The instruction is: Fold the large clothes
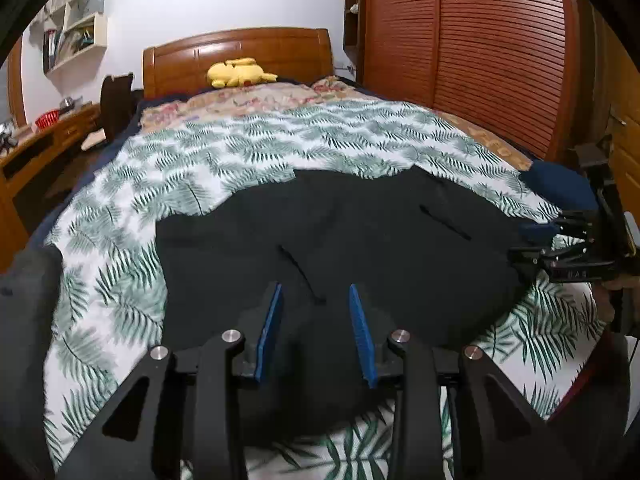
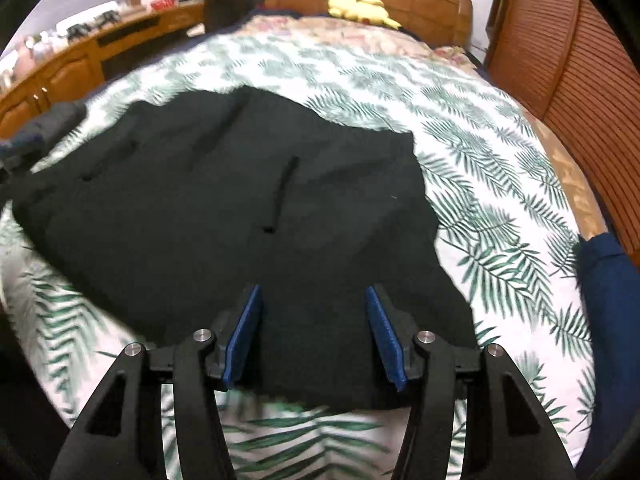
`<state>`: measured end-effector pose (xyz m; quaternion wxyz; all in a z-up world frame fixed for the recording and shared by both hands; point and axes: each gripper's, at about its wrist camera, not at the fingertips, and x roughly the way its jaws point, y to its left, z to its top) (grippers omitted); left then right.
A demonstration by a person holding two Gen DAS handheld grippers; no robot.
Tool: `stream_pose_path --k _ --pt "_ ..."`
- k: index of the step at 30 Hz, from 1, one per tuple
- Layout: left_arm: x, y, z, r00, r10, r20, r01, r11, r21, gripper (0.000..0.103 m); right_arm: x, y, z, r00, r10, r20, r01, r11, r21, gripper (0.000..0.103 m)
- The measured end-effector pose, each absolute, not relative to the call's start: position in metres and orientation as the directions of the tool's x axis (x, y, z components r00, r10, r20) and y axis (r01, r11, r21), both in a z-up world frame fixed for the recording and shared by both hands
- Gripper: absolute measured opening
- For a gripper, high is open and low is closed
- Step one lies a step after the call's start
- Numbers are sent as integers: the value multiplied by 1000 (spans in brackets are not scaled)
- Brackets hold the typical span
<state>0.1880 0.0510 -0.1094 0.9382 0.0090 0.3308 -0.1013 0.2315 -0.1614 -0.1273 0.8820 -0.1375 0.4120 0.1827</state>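
step: between folds, black garment [image 1: 360,240] flat on bed [image 1: 140,280] | left gripper [image 1: 316,328] and right gripper [image 2: 314,328] fingers apart, empty, over garment's near edge | next: likely pinch that edge

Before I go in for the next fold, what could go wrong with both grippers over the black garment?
1. Both the left gripper and the right gripper stand open over the middle of the black garment, not an edge; closing here would likely bunch it.
2. The garment lies creased, so a fold may set wrinkles in.
3. A pinch could also catch the leaf-print sheet underneath.
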Motion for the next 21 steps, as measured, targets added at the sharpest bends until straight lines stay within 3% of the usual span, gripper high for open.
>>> stream_pose_path --k 8,14,21 --pt "181 54 -143 712 -189 -676 187 979 -77 33 235 -158 -158 534 228 -814 -470 880 -63 56" --pt "177 54 -146 711 -180 -680 180 981 -73 33 229 -153 -149 560 208 -802 -471 877 -101 56" --pt "175 52 -153 708 -160 -688 166 984 -57 33 229 -115 -142 541 325 -775 -561 826 -45 56"
